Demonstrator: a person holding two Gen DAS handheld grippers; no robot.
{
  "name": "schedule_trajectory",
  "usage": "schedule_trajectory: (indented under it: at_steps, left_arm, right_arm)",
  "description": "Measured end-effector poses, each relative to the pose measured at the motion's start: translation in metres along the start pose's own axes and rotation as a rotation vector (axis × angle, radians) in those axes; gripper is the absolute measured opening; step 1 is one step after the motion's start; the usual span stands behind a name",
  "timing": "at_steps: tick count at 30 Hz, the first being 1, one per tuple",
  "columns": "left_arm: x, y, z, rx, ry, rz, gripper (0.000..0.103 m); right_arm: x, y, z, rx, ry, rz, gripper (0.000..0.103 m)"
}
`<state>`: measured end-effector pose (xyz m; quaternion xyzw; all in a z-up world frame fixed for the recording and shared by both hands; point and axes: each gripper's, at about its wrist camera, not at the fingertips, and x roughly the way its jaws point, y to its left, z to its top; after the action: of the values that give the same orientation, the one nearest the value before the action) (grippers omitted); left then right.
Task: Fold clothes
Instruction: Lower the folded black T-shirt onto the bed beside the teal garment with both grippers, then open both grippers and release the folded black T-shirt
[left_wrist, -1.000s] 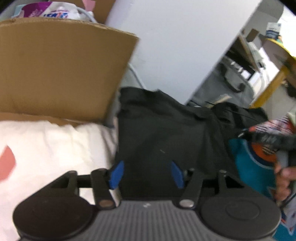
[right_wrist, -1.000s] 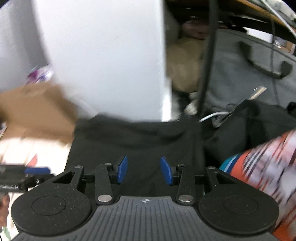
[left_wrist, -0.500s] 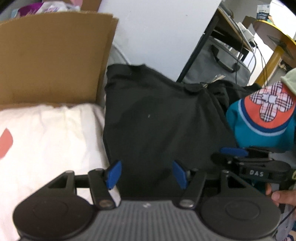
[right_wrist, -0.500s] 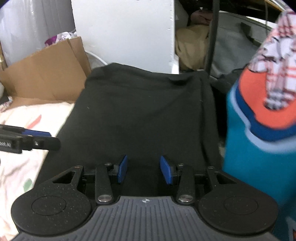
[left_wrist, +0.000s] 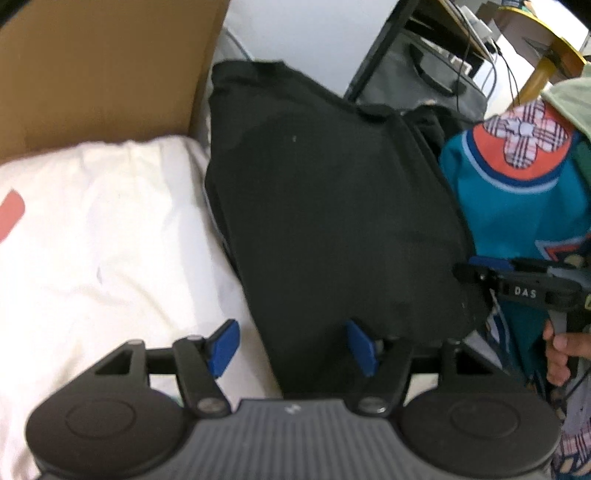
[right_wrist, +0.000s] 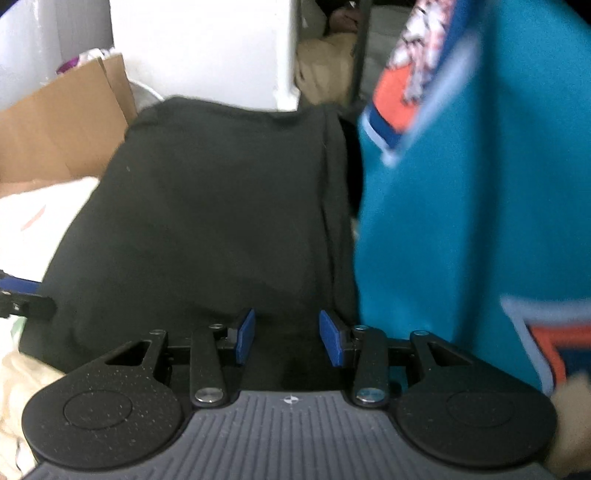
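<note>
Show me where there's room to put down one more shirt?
The roomiest patch is the white cloth, bordered by the cardboard behind and the black shirt on its right. The right side is crowded: the teal jersey hangs against the black shirt's edge, with a grey bag behind.

White letters "DAS" on black arm of right gripper (left_wrist: 476, 271), seen at right edge of left wrist view, right of and beyond left gripper's tips. No other text, label or number legible in either view.
</note>
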<state>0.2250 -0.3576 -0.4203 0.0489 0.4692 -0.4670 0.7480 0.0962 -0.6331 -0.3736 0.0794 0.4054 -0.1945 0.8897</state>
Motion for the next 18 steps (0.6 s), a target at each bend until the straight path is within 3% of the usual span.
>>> schedule_trajectory:
  at_steps: [5,10,13,18]
  left_arm:
    - [0.0,0.009,-0.011,-0.022,0.046,-0.061,0.062]
    - [0.0,0.013,-0.015,-0.045,0.071,-0.11,0.035]
    - [-0.004,0.013,-0.015,-0.04,0.07,-0.106,0.024]
    - [-0.017,0.009,-0.01,-0.011,0.112,-0.081,0.02]
  right_arm:
    - [-0.003,-0.004,-0.016,0.029,0.034,-0.024,0.045]
    - [-0.008,0.002,-0.02,0.012,0.043,-0.047,0.045]
    - [-0.009,0.0,-0.02,0.023,0.058,-0.052,0.045]
    - [-0.021,-0.004,-0.018,0.107,0.051,-0.062,0.045]
